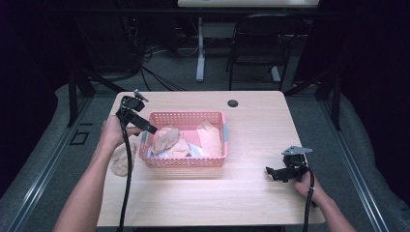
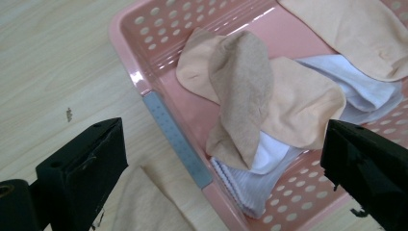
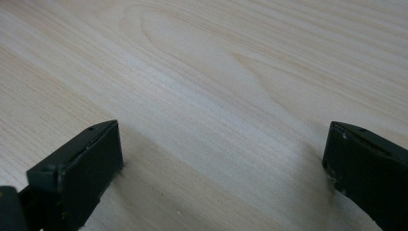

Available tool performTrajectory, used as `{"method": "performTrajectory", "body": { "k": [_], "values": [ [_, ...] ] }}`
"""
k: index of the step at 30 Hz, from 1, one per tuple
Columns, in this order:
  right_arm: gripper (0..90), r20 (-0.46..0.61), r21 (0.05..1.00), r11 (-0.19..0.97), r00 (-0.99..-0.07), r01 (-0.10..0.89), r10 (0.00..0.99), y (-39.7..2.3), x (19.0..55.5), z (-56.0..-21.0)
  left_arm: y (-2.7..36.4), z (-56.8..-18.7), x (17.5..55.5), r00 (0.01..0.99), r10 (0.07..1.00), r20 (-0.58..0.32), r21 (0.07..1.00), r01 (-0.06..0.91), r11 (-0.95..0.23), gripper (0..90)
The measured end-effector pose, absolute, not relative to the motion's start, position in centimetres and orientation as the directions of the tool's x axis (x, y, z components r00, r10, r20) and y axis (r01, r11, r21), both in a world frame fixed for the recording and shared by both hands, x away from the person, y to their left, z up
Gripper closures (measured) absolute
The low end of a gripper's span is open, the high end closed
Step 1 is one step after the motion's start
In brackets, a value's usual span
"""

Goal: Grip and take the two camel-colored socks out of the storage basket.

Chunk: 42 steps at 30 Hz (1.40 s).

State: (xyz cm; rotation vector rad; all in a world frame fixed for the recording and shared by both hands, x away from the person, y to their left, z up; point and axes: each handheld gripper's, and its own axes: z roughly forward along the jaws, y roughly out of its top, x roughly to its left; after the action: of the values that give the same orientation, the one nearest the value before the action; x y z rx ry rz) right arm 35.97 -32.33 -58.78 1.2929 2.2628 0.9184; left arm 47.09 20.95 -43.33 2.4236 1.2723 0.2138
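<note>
Our left gripper (image 2: 221, 159) hangs released over the pink basket (image 2: 178, 139) – tan sock (image 2: 240, 91) between its jaws. One sock (image 2: 144, 202) lies out on the counter (image 3: 202, 86); the rest seemingly remain – our right gripper (image 3: 221, 168) rests released, nothing between its jaws.

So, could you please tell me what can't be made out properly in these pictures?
- Beige sock on the table: half covered by the left forearm and cable in the high view, cut by the bottom edge in the left gripper view.
- White socks in the pink basket: buried under beige socks; count unclear.
</note>
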Motion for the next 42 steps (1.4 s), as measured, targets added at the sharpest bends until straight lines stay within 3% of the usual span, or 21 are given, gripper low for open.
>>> {"method": "performTrajectory", "body": {
  "k": [13,21,33,42],
  "values": [
    [0.0,0.004,0.702,0.36,-0.508,0.614,0.861,-32.3,35.9,-58.8,18.6,-46.2,47.6,0.615,0.785,-0.074,0.389,0.743,-0.545,1.6],
    [0.0,0.004,0.703,0.359,-0.508,0.614,0.861,-32.3,35.9,-58.8,17.7,-47.6,47.6,0.631,0.773,-0.062,0.382,0.731,-0.566,5.7],
    [0.0,0.004,0.703,0.359,-0.508,0.614,0.861,-32.3,35.9,-58.8,17.0,-50.2,47.8,0.623,0.78,-0.047,0.401,0.727,-0.557,21.9],
    [0.0,0.004,0.703,0.358,-0.508,0.614,0.861,-32.3,35.9,-58.8,17.1,-51.2,48.0,0.611,0.791,-0.044,0.366,0.746,-0.556,32.7]
  ]
}}
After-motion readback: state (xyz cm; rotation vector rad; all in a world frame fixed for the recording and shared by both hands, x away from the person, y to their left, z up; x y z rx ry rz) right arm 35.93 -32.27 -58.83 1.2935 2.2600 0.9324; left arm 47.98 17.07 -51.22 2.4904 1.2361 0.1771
